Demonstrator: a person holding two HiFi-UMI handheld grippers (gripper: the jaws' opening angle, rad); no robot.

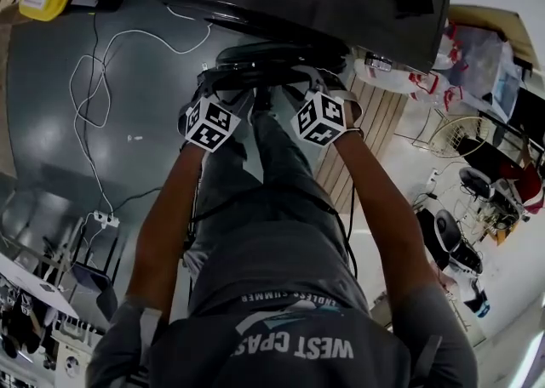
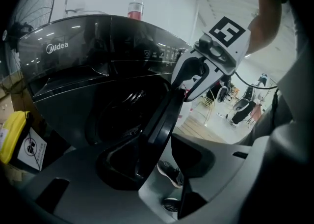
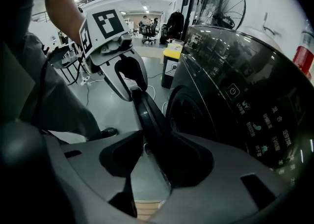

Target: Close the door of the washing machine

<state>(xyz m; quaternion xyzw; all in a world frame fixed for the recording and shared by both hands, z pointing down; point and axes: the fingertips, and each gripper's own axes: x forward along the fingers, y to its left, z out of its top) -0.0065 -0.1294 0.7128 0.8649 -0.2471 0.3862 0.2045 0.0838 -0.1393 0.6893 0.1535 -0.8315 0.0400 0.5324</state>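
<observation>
Black door (image 2: 164, 115) of the washing machine (image 2: 73, 70) stands open toward 12 o'clock; its rim runs between the wide jaws of the left claw (image 2: 159, 152) and right claw (image 3: 157, 156), seemingly brushing one pad each.

The washing machine (image 2: 73, 70) bears the brand "Midea" on its dark front. The person's shirt (image 1: 281, 327) shows "WEST" in large letters, upside down, and smaller "ENDLESS SUMMER". The control panel (image 3: 260, 125) captions are illegible.

washing machine (image 3: 221, 61): dark front panel, glossy, smooth, mirror-like reflections
door (image 3: 147, 112): black plastic rim, glossy
floor (image 1: 51, 105): grey, smooth, faint sheen
trousers (image 1: 281, 208): grey cloth, matt
boards (image 1: 375, 122): pale wood slats
</observation>
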